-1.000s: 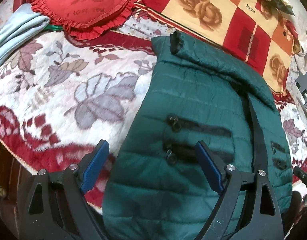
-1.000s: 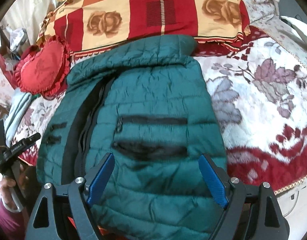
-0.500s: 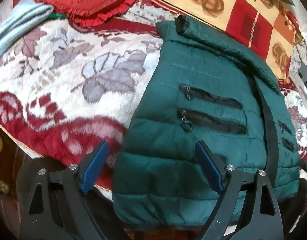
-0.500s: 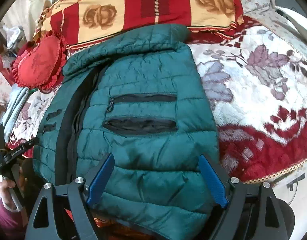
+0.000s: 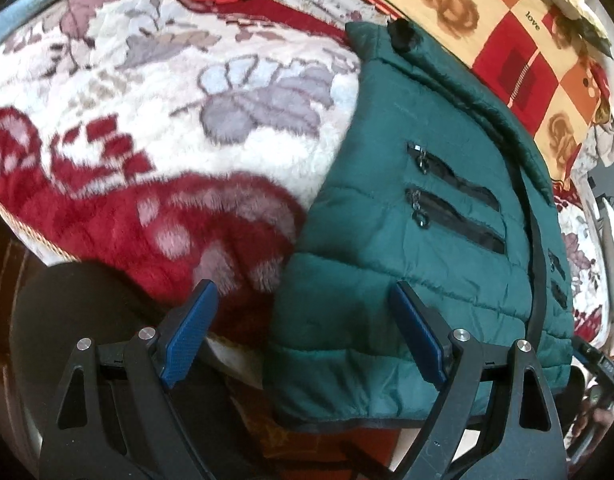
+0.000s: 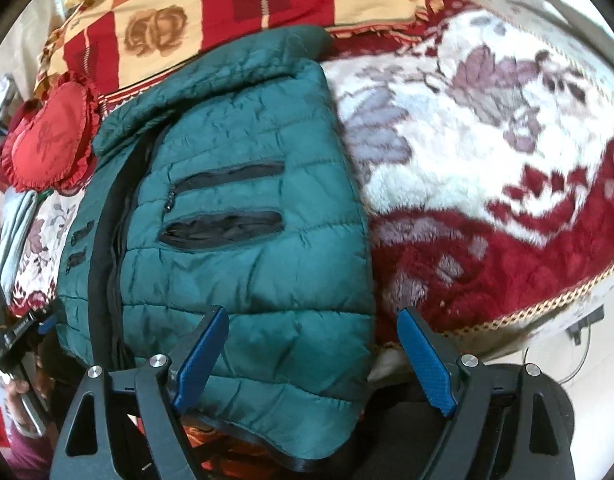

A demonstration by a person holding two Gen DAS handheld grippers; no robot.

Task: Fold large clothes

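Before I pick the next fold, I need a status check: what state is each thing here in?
Green jacket: spread flat on the bed, zipped front up, hem hanging over the edge.
Lower chest pocket: gaping open.
Upper chest pocket: nearly closed.
Left gripper: jaws open, holding nothing.
Right gripper: jaws open, holding nothing.
Blanket: spread over the bed.

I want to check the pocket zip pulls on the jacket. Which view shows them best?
The left wrist view: two zip pulls hang in plain sight at the pocket ends on the jacket. The right wrist view shows only one small pull on its pockets, and less clearly.
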